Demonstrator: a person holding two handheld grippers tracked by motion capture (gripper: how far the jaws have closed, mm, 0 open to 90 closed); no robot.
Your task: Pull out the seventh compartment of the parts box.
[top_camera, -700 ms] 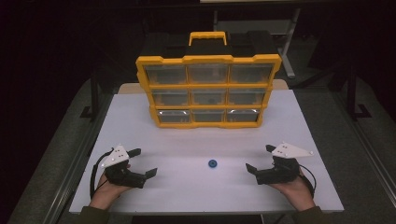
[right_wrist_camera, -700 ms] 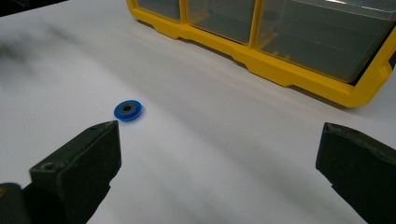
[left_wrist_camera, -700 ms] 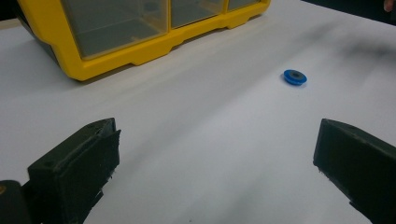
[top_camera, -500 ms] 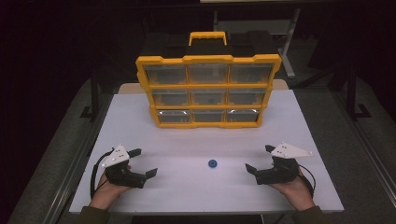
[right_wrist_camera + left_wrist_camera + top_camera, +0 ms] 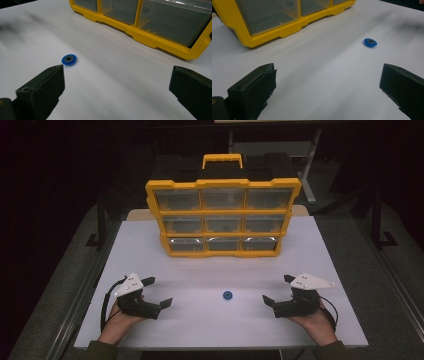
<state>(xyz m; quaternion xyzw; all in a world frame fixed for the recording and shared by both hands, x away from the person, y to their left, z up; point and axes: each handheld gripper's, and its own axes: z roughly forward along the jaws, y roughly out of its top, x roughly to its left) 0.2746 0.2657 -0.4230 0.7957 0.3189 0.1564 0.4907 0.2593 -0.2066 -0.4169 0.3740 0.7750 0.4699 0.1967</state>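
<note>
A small blue disc (image 5: pixel 227 295) with a dark centre lies flat on the white table (image 5: pixel 210 270), midway between the two hands. It also lies ahead of the jaws in the left gripper view, as the blue disc (image 5: pixel 370 42), and in the right gripper view, as the blue disc (image 5: pixel 69 60). My left gripper (image 5: pixel 157 291) rests at the front left, open and empty. My right gripper (image 5: pixel 279 289) rests at the front right, open and empty. Both point inward toward the disc, each well apart from it.
A yellow organiser case (image 5: pixel 222 217) with clear drawers in three rows and a carry handle stands upright at the back of the table. Bare white tabletop lies between the case and the hands. The surroundings beyond the table edges are dark.
</note>
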